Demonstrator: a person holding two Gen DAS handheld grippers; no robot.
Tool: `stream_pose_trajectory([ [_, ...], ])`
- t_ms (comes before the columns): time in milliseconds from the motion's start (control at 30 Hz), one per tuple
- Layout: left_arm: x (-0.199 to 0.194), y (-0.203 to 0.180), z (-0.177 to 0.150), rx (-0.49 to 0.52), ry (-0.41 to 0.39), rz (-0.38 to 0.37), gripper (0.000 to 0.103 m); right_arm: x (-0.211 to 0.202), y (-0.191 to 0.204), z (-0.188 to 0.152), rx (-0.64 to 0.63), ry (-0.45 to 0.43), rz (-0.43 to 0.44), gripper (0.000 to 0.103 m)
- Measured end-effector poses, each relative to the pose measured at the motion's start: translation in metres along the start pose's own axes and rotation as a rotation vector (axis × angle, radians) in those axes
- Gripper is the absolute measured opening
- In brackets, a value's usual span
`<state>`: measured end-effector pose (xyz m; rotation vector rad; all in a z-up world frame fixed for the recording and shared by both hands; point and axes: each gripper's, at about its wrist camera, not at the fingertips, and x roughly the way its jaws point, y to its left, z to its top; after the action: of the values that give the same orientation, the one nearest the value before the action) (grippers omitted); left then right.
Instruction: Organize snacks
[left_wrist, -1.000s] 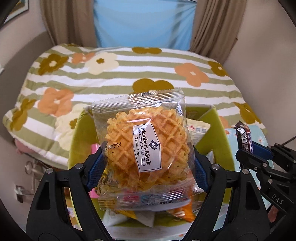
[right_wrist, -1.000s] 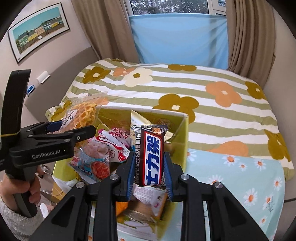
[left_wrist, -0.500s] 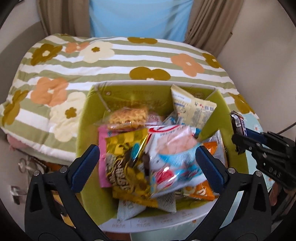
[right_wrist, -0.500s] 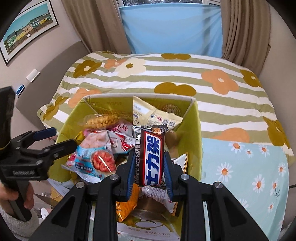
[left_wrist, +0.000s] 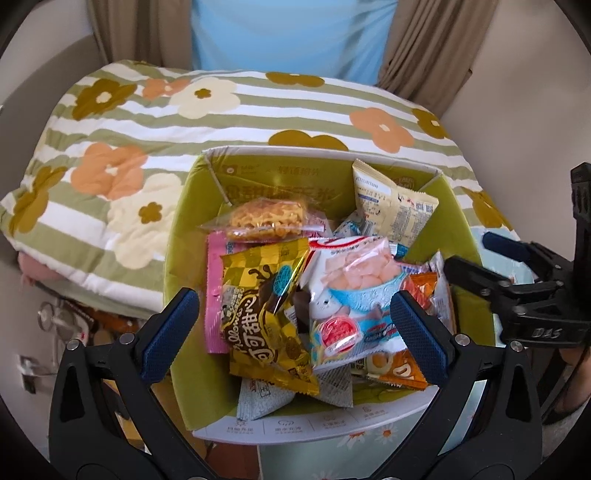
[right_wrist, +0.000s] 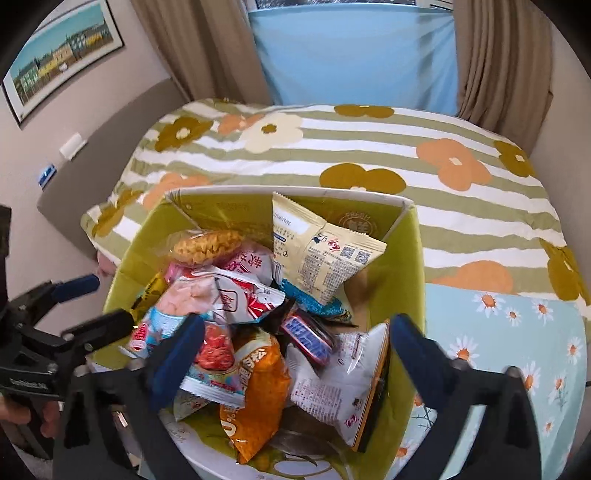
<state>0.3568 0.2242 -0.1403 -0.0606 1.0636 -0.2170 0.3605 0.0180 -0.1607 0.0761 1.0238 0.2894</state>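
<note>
Both grippers hover over the green box (left_wrist: 192, 236), which sits at the edge of the flowered bed cover (left_wrist: 122, 173). Left gripper (left_wrist: 295, 325): fingers spread wide, nothing between them. Right gripper (right_wrist: 295, 350): fingers likewise spread and empty.

Snacks are in the box, heaped loosely. Waffle pack (left_wrist: 267, 218) lies toward the far left of the pile. Chocolate bar (right_wrist: 308, 338) lies in a gap near the middle, between the orange bag (right_wrist: 255, 384) and a white packet (right_wrist: 332, 384). A cream packet (right_wrist: 317, 251) stands tilted against the far wall. A yellow checkered bag (left_wrist: 266, 310) and a pink-and-blue marshmallow bag (left_wrist: 351, 295) ride on top.

Risks, as judged from here:
- The heap looks about level with the rim on the near side; another item dropped on top could slide over the near edge.
- The slick top bags lie tilted, so a finger brushing them on the way out may tip one off.
- The box seems to rest partly on soft bedding; a downward push could tilt it.
- The two grippers are close together over the box, so a crossing move risks a knock.
</note>
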Motion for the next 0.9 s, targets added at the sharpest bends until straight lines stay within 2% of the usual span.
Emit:
stream_pose_trajectory([
  [100,0.002,-0.001,-0.006,0.013,0.005,0.006,0.102,-0.003,-0.006,-0.007,0.034,0.002,-0.047,0.102],
  [233,0.002,-0.002,-0.012,0.020,0.012,0.002,0.102,-0.009,-0.014,-0.017,0.088,0.006,-0.041,0.102],
  [400,-0.009,-0.009,-0.017,0.029,-0.006,0.002,0.102,-0.026,-0.009,-0.024,0.072,-0.024,-0.041,0.102],
  [533,-0.036,-0.021,-0.023,0.029,-0.063,0.033,0.102,-0.057,-0.008,-0.030,0.053,-0.095,-0.023,0.102],
  [667,-0.076,-0.048,-0.033,0.035,-0.157,0.056,0.102,-0.098,-0.013,-0.037,0.022,-0.174,-0.018,0.102],
  [900,-0.138,-0.109,-0.063,0.044,-0.286,0.082,0.102,-0.188,-0.033,-0.070,-0.009,-0.311,-0.089,0.102],
])
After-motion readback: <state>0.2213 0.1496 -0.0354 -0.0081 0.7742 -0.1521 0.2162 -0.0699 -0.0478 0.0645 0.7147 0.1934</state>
